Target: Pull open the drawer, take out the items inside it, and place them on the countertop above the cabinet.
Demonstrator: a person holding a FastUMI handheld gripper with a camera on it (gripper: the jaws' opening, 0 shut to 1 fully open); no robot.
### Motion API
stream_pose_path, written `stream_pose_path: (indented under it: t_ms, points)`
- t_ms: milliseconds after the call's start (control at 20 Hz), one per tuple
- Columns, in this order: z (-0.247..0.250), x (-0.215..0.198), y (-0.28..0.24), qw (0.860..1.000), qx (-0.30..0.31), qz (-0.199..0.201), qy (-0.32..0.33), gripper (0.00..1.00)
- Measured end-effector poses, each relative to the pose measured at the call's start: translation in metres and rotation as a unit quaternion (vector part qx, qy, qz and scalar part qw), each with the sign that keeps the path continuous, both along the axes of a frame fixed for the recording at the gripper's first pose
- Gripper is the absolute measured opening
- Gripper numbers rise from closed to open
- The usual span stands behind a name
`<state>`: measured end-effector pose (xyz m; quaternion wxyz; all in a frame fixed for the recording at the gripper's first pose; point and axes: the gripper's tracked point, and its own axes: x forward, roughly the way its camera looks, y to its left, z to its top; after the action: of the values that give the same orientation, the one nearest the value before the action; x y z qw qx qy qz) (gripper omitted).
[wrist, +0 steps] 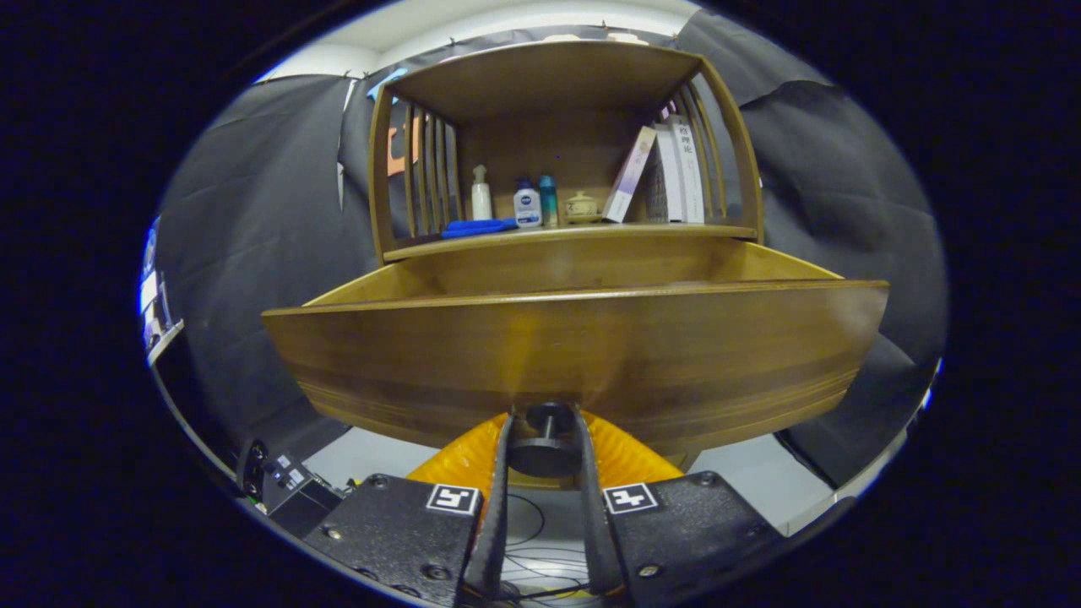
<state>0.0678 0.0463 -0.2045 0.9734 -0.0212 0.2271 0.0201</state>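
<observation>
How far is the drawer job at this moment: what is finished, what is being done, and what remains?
Done: the drawer is pulled well out from the cabinet. In hand: the gripper is shut on the drawer knob, one finger pressing each side. Left: taking the items out and placing them on the countertop; the drawer's front panel hides its inside, so what lies there cannot be told.

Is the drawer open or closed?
Open: the drawer sticks out from the cabinet, side walls showing. The gripper grips its knob.
</observation>
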Motion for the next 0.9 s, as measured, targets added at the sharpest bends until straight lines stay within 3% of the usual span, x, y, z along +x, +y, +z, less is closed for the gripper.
stream_pose_path:
  t_ms: [50, 200, 450, 550, 900]
  points:
    - [0.004, -0.002, 0.0, 1.0, -0.001, 0.002, 0.005, 0.46]
    - [0.03, -0.01, 0.011, 0.999, 0.014, 0.026, 0.012, 0.49]
    - [0.081, -0.014, 0.046, 0.996, 0.03, 0.08, 0.014, 0.68]
    - [0.096, -0.01, 0.061, 0.994, 0.036, 0.1, 0.016, 0.7]
    - [0.109, 0.049, 0.049, 0.994, 0.008, 0.087, 0.068, 0.77]
